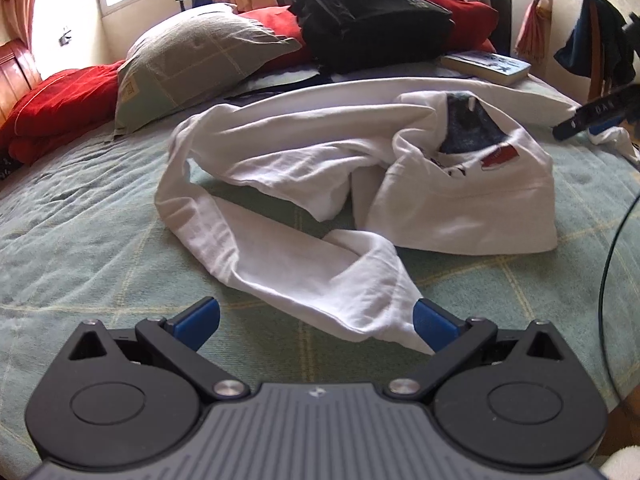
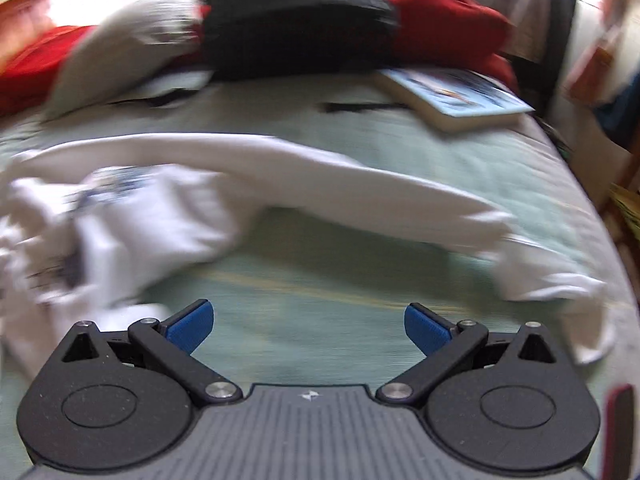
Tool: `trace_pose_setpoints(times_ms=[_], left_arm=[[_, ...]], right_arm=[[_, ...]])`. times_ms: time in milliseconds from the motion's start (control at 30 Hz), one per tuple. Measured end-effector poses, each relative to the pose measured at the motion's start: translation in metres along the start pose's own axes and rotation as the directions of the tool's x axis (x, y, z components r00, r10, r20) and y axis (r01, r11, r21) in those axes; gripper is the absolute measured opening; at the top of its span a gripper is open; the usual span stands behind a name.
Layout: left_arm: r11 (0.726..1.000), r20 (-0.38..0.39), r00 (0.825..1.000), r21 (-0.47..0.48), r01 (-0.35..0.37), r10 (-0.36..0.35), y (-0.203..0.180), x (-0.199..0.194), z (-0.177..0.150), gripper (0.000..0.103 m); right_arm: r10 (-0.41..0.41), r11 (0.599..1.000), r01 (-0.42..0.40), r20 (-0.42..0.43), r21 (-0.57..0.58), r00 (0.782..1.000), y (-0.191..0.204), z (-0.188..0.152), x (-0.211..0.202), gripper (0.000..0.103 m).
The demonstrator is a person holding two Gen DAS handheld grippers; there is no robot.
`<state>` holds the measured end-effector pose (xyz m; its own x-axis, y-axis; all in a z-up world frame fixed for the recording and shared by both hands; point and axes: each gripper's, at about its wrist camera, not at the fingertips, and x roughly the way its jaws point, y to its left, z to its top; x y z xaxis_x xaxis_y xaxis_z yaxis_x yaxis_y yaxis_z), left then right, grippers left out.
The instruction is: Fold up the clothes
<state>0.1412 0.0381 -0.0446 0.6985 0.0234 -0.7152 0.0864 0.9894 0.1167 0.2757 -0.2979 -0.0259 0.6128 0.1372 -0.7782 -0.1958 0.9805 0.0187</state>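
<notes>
While the left wrist view is staying sharp, the right wrist view is being smeared by blur, so detail is being offered mostly by the former. A white long-sleeved shirt (image 1: 320,184) is lying crumpled on a pale green bedspread (image 1: 80,240), and only in the left view is its dark printed graphic (image 1: 468,128) being shown clearly (in the right view it is reduced to a bluish smudge). A grey pillow (image 1: 196,64), a black backpack (image 1: 368,12), red bedding (image 1: 52,108) and a book (image 1: 488,64) are being seen at the far side of the bed. The right view alone is showing one sleeve (image 2: 360,188) stretched across the bed, its cuff end lying toward the right edge.

The left gripper (image 1: 316,324) is being held wide open, with nothing clamped; a sleeve end (image 1: 360,292) is lying between its blue pads (image 1: 200,320), its edge touching or just overlapping the right-hand pad.

The right gripper (image 2: 308,326) is likewise being held wide apart and empty. Only bare bedspread (image 2: 308,280) is lying between its jaws, with the shirt (image 2: 140,216) bunched to the left and the sleeve passing beyond the fingertips.
</notes>
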Motion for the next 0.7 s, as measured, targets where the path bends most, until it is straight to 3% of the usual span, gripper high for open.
trace_pose_setpoints(times_ms=[233,400,700], left_arm=[[0.988,-0.032,0.999,-0.15,-0.043,0.038,0.034,0.032,0.013,0.102],[0.962,-0.066,0.996,-0.264,-0.072,0.057,0.057,0.06,0.023,0.102],[0.959,-0.143,0.988,-0.269,-0.09,0.053,0.056,0.104,0.038,0.102]], right_arm=[[0.112,0.992,-0.117,0.112,0.037,0.987,0.052,-0.014,-0.017,0.103],[0.179,0.979,-0.191,0.137,0.075,0.974,0.069,-0.02,-0.021,0.103],[0.2,0.97,-0.218,0.155,0.107,0.967,0.073,-0.018,-0.022,0.103]])
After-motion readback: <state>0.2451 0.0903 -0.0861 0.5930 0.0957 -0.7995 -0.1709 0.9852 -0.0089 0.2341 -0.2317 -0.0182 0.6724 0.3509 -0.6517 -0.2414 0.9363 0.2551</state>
